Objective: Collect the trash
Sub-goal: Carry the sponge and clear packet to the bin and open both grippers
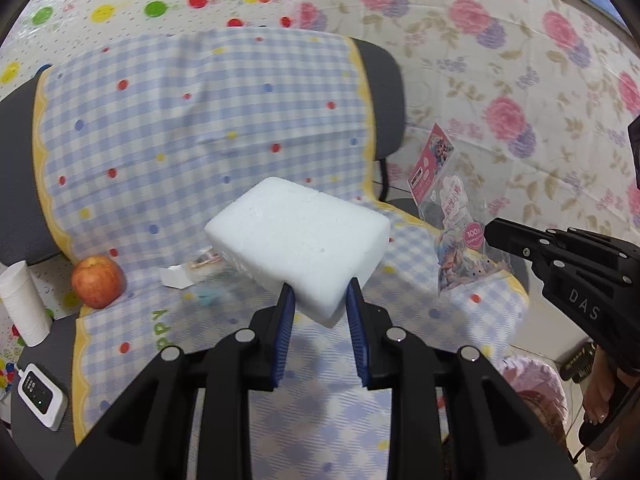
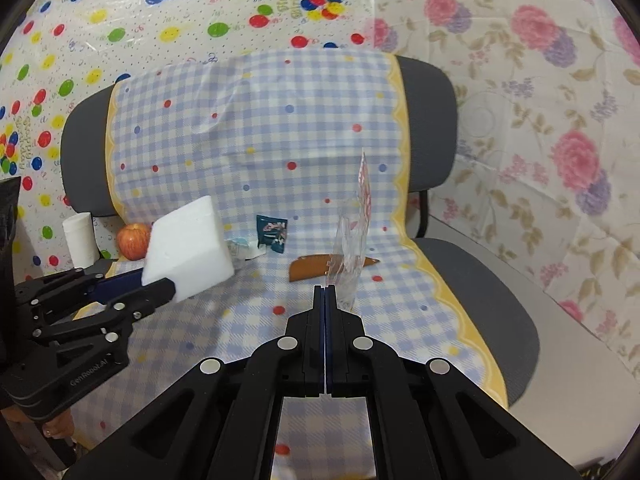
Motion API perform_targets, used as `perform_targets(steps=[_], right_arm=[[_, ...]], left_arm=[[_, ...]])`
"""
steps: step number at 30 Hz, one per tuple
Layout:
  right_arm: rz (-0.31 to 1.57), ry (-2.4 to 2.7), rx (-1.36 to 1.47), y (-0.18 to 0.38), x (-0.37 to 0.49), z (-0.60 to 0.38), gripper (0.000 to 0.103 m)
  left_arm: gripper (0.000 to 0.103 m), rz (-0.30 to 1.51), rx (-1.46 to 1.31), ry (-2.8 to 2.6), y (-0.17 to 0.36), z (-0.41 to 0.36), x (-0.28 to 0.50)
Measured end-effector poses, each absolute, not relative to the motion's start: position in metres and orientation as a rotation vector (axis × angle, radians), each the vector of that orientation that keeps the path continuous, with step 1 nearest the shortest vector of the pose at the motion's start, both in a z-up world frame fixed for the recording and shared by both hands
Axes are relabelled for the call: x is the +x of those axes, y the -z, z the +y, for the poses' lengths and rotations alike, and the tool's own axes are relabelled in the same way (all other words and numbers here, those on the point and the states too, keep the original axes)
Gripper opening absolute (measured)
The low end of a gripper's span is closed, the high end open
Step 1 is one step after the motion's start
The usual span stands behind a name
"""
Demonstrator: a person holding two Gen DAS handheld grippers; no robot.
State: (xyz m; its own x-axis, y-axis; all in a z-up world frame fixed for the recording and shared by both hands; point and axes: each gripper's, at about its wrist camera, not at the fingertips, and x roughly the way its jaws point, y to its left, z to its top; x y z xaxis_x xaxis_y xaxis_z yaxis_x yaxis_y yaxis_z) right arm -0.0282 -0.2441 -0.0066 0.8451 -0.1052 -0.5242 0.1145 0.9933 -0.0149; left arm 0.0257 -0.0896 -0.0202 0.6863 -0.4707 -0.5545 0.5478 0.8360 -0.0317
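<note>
Foam block (image 1: 298, 240), white and chunky, sits clamped between the blue pads of the left tool (image 1: 320, 304), lifted clear above the chair seat. The right tool (image 2: 325, 294) has its jaws pressed together on the lower edge of a clear plastic wrapper (image 2: 352, 240) with pink print, which stands up from the tips. Both hang over a grey office chair (image 2: 488, 280) draped with a blue-and-white checked cloth (image 2: 280, 140) edged in yellow. Plastic sheets cover the walls: balloon print (image 2: 120, 20) to the left, roses (image 2: 540, 100) to the right. Only the right view shows a brown peel-like scrap (image 2: 308, 270) and a dark teal packet (image 2: 272, 234) on the seat; only the left view shows a white device (image 1: 40, 394) with a lit display. An apple (image 1: 97, 281) and a white paper roll (image 1: 22, 304) stand at the seat's left edge, beside crumpled white paper (image 1: 180, 276).
</note>
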Motion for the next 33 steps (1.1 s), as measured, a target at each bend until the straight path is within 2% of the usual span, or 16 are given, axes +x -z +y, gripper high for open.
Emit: perform_targets(steps=[10, 19, 33], right_arm=[[0.513, 0.262, 0.051, -0.014, -0.12, -0.262, 0.0], [0.526, 0.433, 0.099, -0.005, -0.202, -0.287, 0.0], [0.54, 0.586, 0.172, 0.005, -0.272, -0.328, 0.0]], left_arm=[[0.025, 0.553, 0.188, 0.735, 0.018, -0.13, -0.03], [0.025, 0.531, 0.254, 0.92, 0.021, -0.176, -0.091], [0.025, 0.519, 0.328, 1.131, 0.031, -0.239, -0.155]])
